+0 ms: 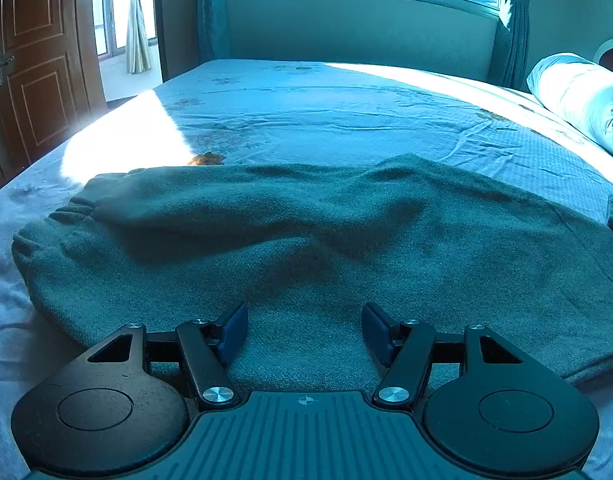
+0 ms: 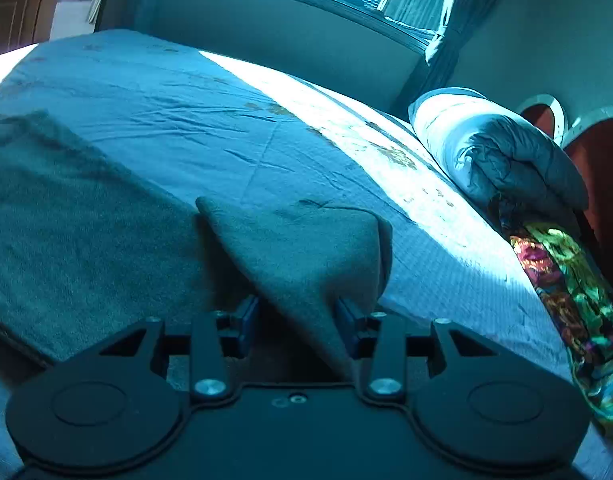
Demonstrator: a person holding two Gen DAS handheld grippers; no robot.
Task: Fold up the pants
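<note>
Grey-green fleece pants [image 1: 306, 232] lie across the blue bed sheet [image 1: 326, 112], legs stacked and cuffs at the left. My left gripper [image 1: 304, 330] is open and empty, low over the near edge of the pants. In the right wrist view the pants [image 2: 66, 208] spread to the left, and a raised corner of the fabric [image 2: 306, 248] drapes between the fingers of my right gripper [image 2: 296, 326]. The right jaws stand apart around the cloth, with the fabric against the right pad [image 2: 348, 324].
A rolled duvet [image 2: 502, 152] and a colourful floral cloth [image 2: 574, 312] lie at the right bed edge by the headboard. A wooden door [image 1: 34, 64] stands at the left. A window and curtains [image 1: 514, 20] are behind the bed. A sunlit patch [image 1: 126, 140] lies on the sheet.
</note>
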